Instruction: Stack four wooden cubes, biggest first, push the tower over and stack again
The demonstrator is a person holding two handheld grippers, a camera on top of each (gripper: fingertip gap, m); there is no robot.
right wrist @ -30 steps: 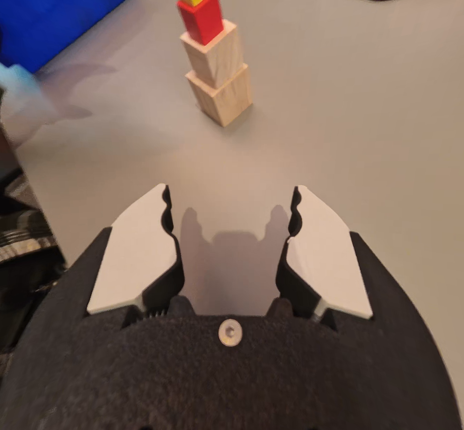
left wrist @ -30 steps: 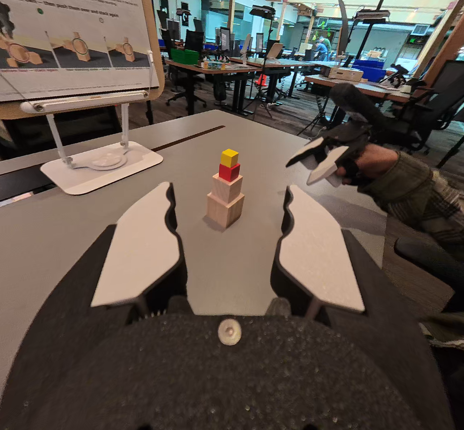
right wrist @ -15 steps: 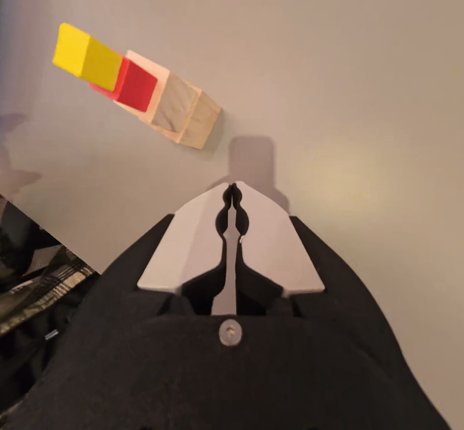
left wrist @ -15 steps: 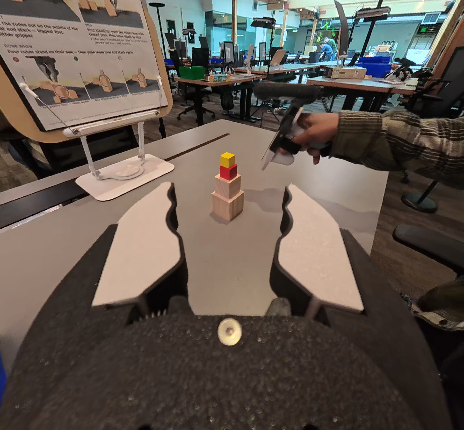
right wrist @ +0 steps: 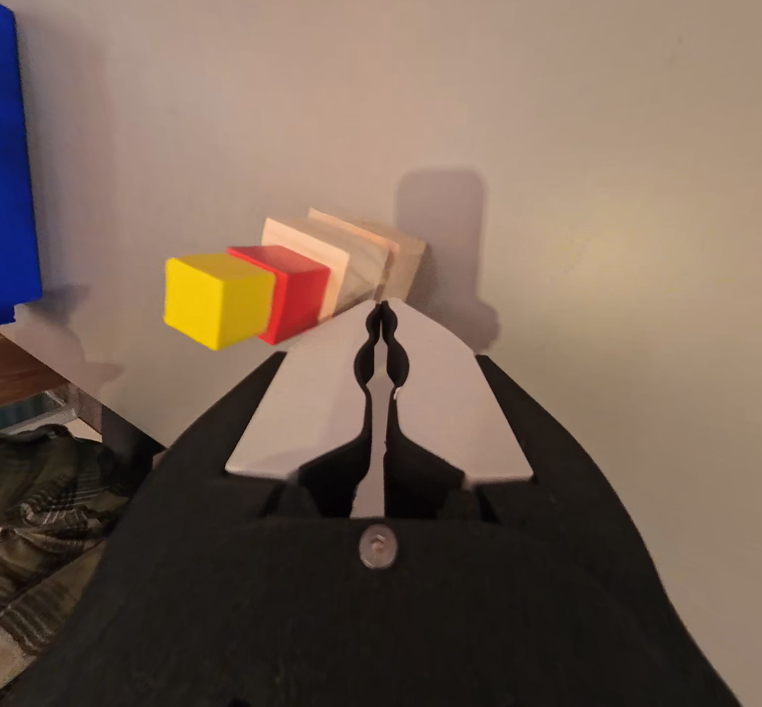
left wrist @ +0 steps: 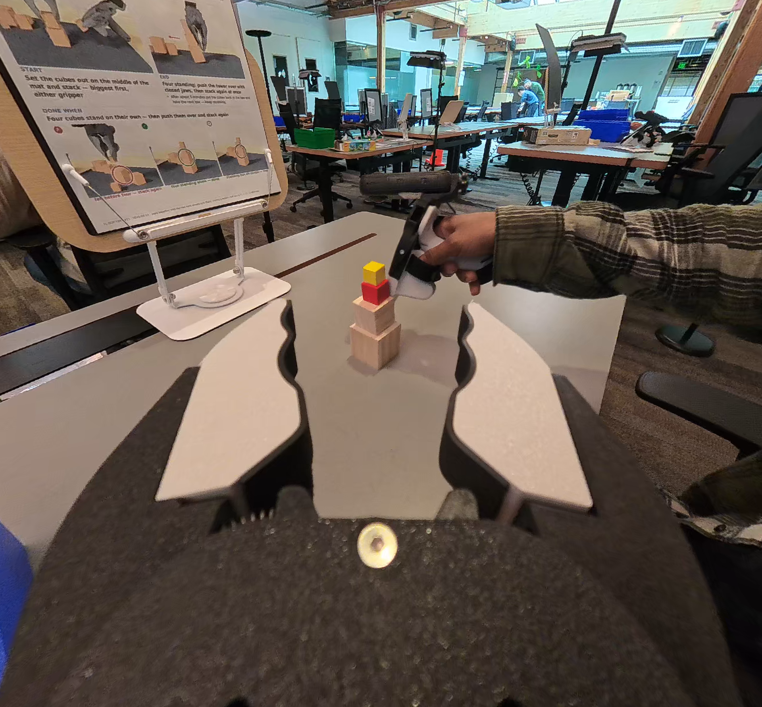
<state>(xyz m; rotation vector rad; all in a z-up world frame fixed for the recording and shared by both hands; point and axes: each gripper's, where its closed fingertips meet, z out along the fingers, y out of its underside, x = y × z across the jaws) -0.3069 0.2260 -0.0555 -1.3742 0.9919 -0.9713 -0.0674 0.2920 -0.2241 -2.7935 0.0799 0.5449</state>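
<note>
A tower of cubes stands upright on the grey table (left wrist: 123, 419): a big plain wooden cube (left wrist: 374, 345) at the bottom, a smaller plain cube (left wrist: 373, 314), a red cube (left wrist: 375, 292), and a yellow cube (left wrist: 374, 272) on top. My left gripper (left wrist: 377, 361) is open and empty, held back in front of the tower. My right gripper (right wrist: 383, 307) is shut and empty, pointing down, its tips beside the tower's right side at about the red cube (right wrist: 295, 291). It also shows in the left wrist view (left wrist: 398, 293). The yellow cube (right wrist: 214, 299) looms near in the right wrist view.
An instruction board on a white stand (left wrist: 214, 301) is at the table's back left. A blue bin (right wrist: 16, 167) lies at the left in the right wrist view. A dark chair arm (left wrist: 701, 402) sits off the table's right edge. Office desks fill the background. My right tips are roughly 7 cm from the yellow cube (right wrist: 214, 299).
My right gripper shut, swung over to point downward, and came in close against the tower's right side. The left gripper drew back slightly. The tower still stands.
</note>
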